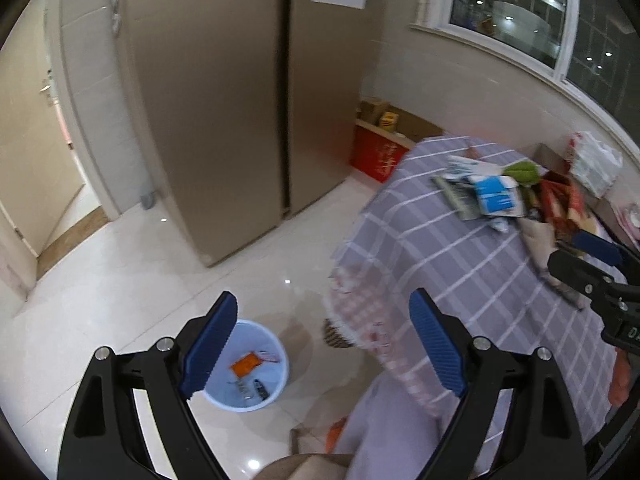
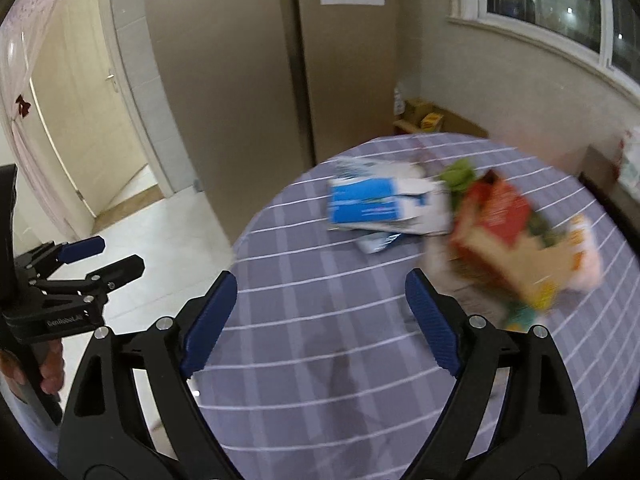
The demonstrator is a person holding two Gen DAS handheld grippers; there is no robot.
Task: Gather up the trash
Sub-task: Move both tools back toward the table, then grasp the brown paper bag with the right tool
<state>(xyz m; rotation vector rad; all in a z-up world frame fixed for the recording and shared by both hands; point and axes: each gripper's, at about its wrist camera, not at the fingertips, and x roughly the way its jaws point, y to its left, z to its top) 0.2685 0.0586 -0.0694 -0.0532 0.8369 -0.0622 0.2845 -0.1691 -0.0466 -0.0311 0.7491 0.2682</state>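
Now | left gripper (image 1: 320, 344) wide open, empty, above bin (image 1: 256, 368) on floor | right gripper (image 2: 320, 316) wide open, empty, trash (image 2: 432, 220) ahead on worktop (image 2: 320, 320) | trash: blurred cartons, blue-white, red

Glossy white tile floor (image 1: 120, 280), tall beige cabinet (image 1: 208, 100), dark window (image 1: 520, 8), open doorway (image 2: 100, 120).

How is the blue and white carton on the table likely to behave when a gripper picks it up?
The blue and white carton looks opened and flattened, so it is probably light and may bend or crumple when squeezed. It lies flat on the checked tablecloth, so it seems unlikely to roll, though it might slide when pushed.
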